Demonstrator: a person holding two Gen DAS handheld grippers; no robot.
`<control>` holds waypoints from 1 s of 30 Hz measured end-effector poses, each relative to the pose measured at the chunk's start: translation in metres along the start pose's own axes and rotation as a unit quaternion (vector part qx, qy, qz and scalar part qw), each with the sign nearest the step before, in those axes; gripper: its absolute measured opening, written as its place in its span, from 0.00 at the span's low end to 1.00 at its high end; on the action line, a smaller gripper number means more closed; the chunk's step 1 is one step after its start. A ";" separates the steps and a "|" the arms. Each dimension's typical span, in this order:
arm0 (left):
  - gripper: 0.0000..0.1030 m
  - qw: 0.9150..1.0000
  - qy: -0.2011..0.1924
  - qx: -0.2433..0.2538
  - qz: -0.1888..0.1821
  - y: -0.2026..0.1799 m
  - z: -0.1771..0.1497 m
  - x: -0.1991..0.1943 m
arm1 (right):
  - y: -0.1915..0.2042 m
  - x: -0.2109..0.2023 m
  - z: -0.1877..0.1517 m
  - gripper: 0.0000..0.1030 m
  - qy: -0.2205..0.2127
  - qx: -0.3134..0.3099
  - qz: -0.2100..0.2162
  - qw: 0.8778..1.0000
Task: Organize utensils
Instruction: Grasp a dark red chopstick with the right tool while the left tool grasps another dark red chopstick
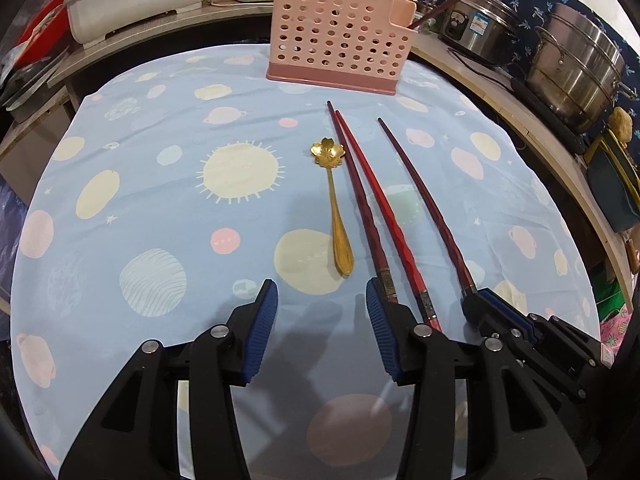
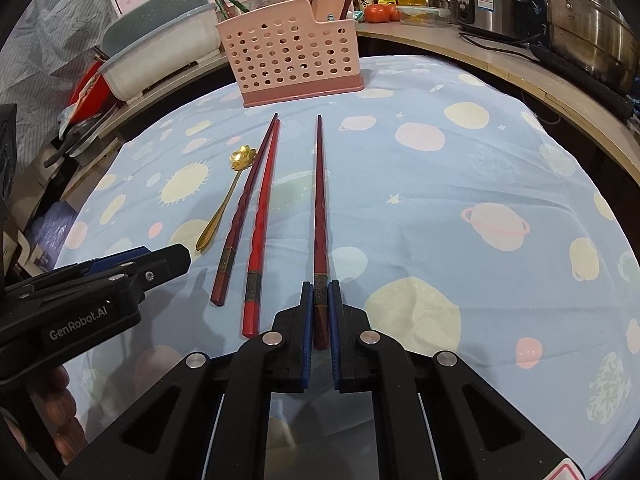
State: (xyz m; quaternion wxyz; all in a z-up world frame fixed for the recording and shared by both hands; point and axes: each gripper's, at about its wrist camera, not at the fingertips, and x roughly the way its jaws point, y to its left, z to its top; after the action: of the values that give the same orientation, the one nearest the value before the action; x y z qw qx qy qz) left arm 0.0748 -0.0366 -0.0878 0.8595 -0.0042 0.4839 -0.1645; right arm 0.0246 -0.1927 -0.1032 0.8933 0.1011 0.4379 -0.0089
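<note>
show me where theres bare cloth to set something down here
Two free patches on the tablecloth: the broad right side, between the lone chopstick and the counter edge, and the left side, past the gold spoon. The middle is crowded: spoon, the chopstick pair, and both grippers at the near ends. The pink caddy blocks the far edge.

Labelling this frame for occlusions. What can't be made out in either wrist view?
- Inside of the pink perforated plastic utensil holder: both views, its front wall hides the compartments and the lower ends of the sticks standing in it.
- Thick end of the bright red chopstick: left wrist view, hidden behind the open left gripper.
- Dark red chopstick: left wrist view, its butt vanishes into the shut right gripper.
- Jar labels behind the holder: too small.
</note>
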 end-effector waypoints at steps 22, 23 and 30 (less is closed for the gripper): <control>0.34 0.999 0.009 0.035 -0.007 -0.026 -0.006 0.014 | -0.006 0.000 -0.001 0.07 0.001 0.007 0.004 1.000; 0.28 0.999 0.008 0.038 -0.007 -0.026 -0.007 0.013 | -0.006 -0.001 -0.001 0.07 0.001 0.007 0.004 1.000; 0.08 0.999 0.010 0.040 -0.020 -0.025 -0.012 0.010 | -0.002 -0.004 -0.005 0.07 -0.001 0.003 0.004 1.000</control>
State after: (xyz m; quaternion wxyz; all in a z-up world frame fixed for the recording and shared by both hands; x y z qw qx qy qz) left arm 0.0626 -0.0614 -0.0985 0.8505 0.0226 0.4857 -0.2008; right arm 0.0180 -0.1944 -0.1029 0.8934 0.1052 0.4368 -0.0067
